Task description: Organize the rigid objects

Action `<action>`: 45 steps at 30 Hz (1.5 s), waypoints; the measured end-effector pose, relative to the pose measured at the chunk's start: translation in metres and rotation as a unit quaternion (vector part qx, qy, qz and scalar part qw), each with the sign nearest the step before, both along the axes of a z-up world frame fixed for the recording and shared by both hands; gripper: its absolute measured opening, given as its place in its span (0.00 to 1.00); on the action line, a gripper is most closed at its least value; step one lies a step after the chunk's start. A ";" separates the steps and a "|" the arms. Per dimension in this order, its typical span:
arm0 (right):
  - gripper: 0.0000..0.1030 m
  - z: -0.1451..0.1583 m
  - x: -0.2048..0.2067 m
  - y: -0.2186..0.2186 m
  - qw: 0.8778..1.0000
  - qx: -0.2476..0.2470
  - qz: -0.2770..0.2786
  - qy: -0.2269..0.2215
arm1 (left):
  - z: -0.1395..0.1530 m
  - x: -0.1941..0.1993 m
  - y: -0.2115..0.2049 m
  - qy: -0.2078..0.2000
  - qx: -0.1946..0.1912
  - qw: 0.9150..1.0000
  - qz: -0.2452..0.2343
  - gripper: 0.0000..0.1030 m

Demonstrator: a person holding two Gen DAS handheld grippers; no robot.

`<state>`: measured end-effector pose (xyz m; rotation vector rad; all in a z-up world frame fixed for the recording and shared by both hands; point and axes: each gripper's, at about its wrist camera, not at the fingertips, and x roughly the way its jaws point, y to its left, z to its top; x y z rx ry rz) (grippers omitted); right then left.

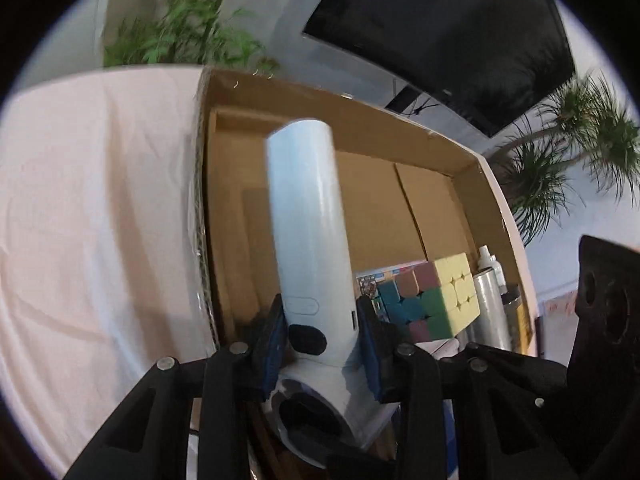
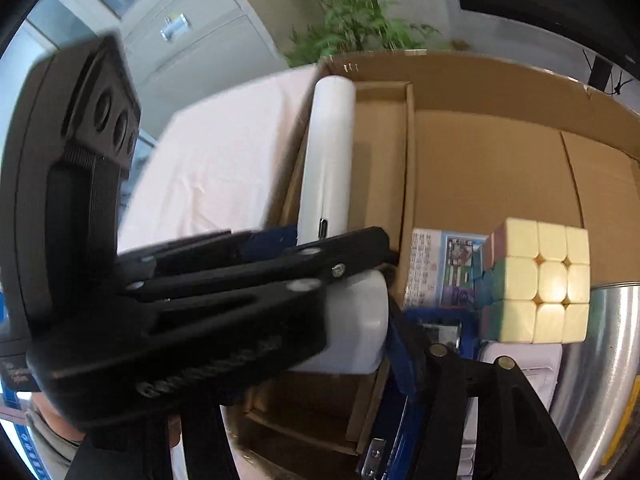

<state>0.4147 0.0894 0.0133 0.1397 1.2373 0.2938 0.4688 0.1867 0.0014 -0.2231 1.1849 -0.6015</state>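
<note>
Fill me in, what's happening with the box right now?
A person with a gripper in each hand is packing a cardboard box. The left gripper clamps a white handheld device over the box. A puzzle cube, a printed card and a metal cylinder already sit inside.

Both grippers matte black plastic, silver screws at linkage joints, blue pads on fingers (image 1: pixel 272 344), embossed lettering on body.

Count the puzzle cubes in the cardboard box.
1. The puzzle cube sits on other items at the near right of the cardboard box, beside a shiny metal cylinder. Others may be hidden underneath.
</note>
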 end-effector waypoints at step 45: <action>1.00 0.065 -0.318 -0.243 0.954 -0.128 -0.094 -0.256 | 0.100 -0.360 -0.148 -0.321 0.162 0.909 0.210 0.99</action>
